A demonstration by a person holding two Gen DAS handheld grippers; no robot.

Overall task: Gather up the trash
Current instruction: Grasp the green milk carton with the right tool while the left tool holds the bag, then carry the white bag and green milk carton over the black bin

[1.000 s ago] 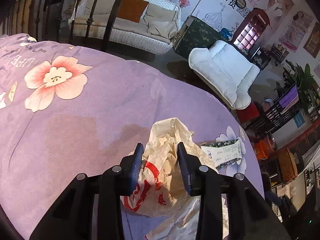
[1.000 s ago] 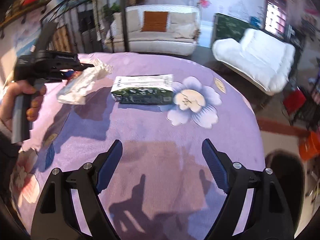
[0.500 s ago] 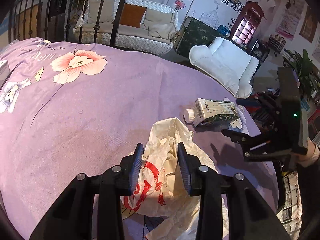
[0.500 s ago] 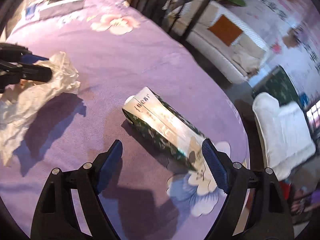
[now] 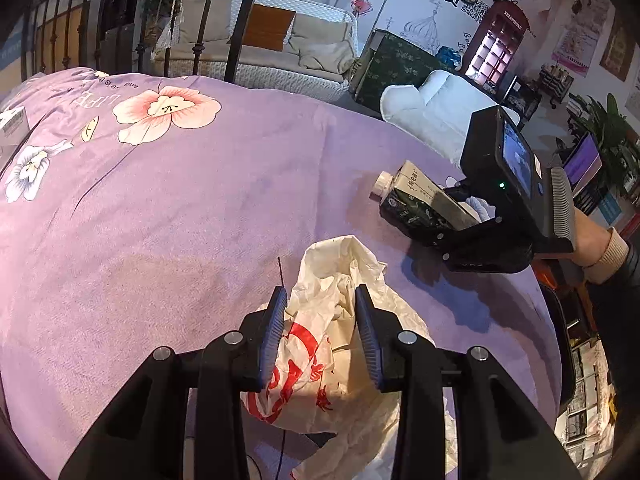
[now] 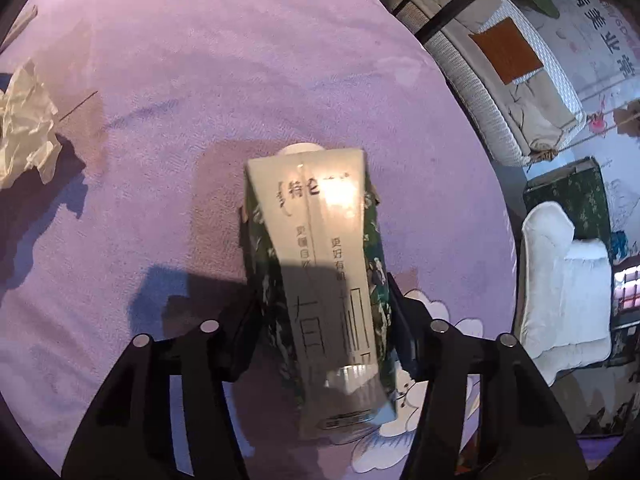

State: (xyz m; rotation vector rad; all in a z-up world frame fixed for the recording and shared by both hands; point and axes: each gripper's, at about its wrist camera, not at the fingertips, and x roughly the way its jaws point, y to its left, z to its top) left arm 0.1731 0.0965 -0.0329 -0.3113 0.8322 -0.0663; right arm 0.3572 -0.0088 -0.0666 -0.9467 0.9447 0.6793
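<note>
Right wrist view shows the right gripper [image 6: 324,320] fingers, just closing, clamped on the milk carton [image 6: 320,264] lying between them on the purple-clothed table [image 6: 160,60], while the left gripper [image 5: 320,312] fingers pinch the crumpled plastic bag [image 5: 332,320], presumably its destination.

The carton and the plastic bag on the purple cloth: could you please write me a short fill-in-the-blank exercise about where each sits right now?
1. The left claw grips a crumpled plastic ____.
2. The carton lies between the fingers of the ____ claw.
3. The cloth under everything is ____ with printed flowers.
4. The carton's cap is coloured ____.

Missing words: bag; right; purple; white
</note>
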